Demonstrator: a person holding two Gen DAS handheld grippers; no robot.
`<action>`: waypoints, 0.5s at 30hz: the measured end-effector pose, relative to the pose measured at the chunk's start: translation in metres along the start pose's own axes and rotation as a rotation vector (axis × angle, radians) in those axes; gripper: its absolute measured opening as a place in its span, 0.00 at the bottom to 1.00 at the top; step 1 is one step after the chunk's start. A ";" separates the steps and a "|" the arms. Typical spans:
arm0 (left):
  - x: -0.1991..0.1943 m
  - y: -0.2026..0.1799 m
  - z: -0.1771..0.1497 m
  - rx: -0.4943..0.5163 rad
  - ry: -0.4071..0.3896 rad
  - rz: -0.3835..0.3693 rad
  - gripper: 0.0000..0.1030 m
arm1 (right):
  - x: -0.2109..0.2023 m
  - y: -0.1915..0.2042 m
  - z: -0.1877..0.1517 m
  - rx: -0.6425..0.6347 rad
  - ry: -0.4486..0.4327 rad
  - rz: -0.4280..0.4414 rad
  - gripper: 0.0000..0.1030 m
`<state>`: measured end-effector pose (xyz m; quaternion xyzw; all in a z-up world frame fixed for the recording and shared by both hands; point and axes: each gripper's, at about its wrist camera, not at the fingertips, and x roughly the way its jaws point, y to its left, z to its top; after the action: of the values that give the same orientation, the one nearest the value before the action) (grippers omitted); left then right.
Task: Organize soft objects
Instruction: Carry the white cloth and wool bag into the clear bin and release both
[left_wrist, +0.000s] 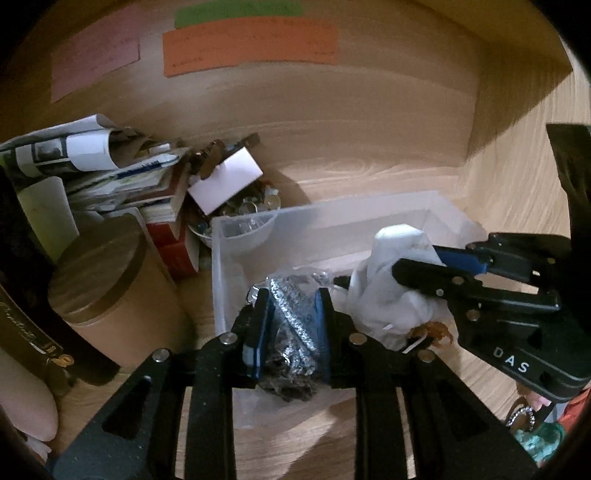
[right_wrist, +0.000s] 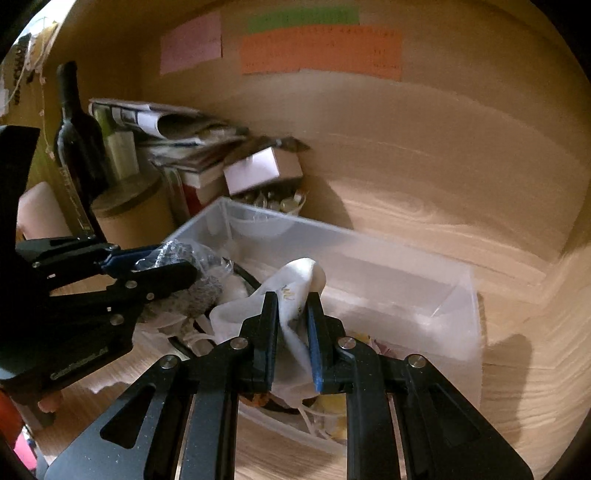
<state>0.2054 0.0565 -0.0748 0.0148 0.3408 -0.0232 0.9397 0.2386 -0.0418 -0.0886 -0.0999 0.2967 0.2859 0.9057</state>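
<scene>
Here, in the left wrist view, the left gripper (left_wrist: 291, 314) clamps a glittery grey bundle (left_wrist: 295, 332) over the near left end of the clear bin (left_wrist: 229, 236). In the right wrist view, the right gripper (right_wrist: 291, 317) pinches a white cloth (right_wrist: 291, 284), its long axis running up and away from the fingers, above the bin's near wall; both loads hang directly over the bin.

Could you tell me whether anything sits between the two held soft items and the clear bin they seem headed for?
Nothing visible does. The left claw grips the silvery grey bundle and the right claw grips the white cloth, both over the open, lidless clear bin; no obstacle lies beneath them.
</scene>
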 end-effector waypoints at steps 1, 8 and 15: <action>0.000 -0.001 -0.001 0.004 0.001 0.003 0.28 | 0.002 0.000 -0.001 0.001 0.009 0.007 0.16; -0.012 0.004 -0.002 -0.030 -0.013 0.002 0.54 | -0.002 -0.001 0.002 0.005 0.029 0.010 0.35; -0.052 0.004 -0.002 -0.045 -0.087 -0.001 0.73 | -0.033 0.001 0.005 -0.001 -0.034 0.009 0.56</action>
<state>0.1645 0.0621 -0.0428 -0.0074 0.3001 -0.0165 0.9537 0.2192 -0.0542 -0.0651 -0.0943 0.2817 0.2920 0.9091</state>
